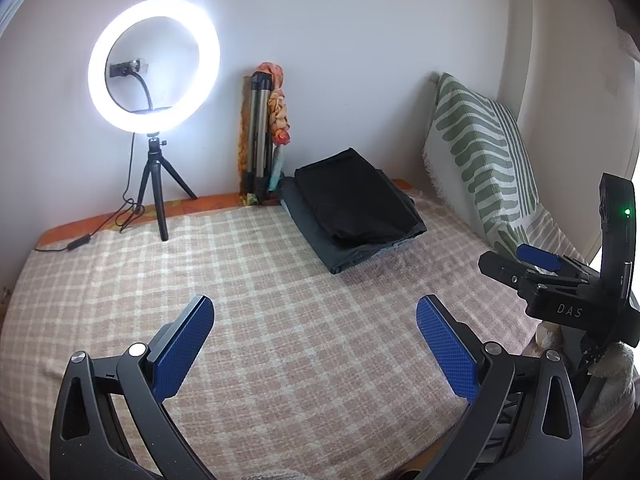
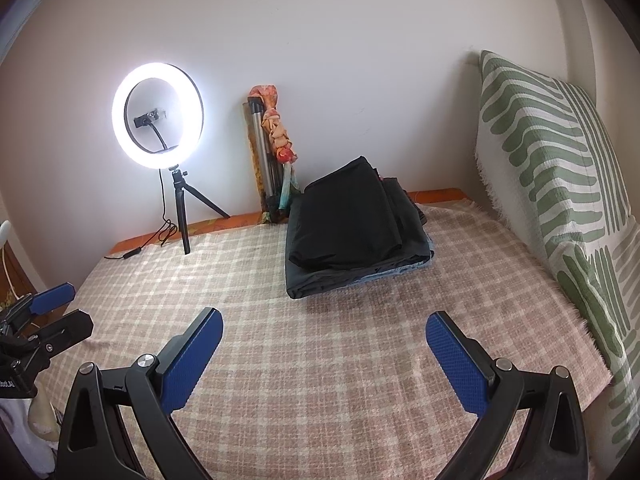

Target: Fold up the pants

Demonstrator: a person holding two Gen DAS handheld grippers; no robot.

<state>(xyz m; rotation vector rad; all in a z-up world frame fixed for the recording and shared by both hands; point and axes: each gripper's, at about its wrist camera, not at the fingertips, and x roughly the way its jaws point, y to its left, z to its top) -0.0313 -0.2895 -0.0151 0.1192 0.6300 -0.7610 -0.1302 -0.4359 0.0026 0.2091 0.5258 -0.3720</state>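
Note:
A stack of folded dark pants [image 1: 354, 208] lies at the far side of the checked bedspread [image 1: 260, 280]; black pants sit on top of grey ones, with a blue layer showing at the bottom in the right wrist view [image 2: 352, 220]. My left gripper [image 1: 314, 344] is open and empty, held above the bedspread well short of the stack. My right gripper [image 2: 324, 354] is open and empty too, also short of the stack. The right gripper shows at the right edge of the left wrist view [image 1: 536, 264], the left gripper at the left edge of the right wrist view [image 2: 52, 308].
A lit ring light on a small tripod [image 1: 154, 68] stands at the far left with its cable on the bed. A folded tripod and a colourful cloth [image 1: 264, 132] lean on the wall. A green-patterned pillow [image 1: 480, 152] leans at the right.

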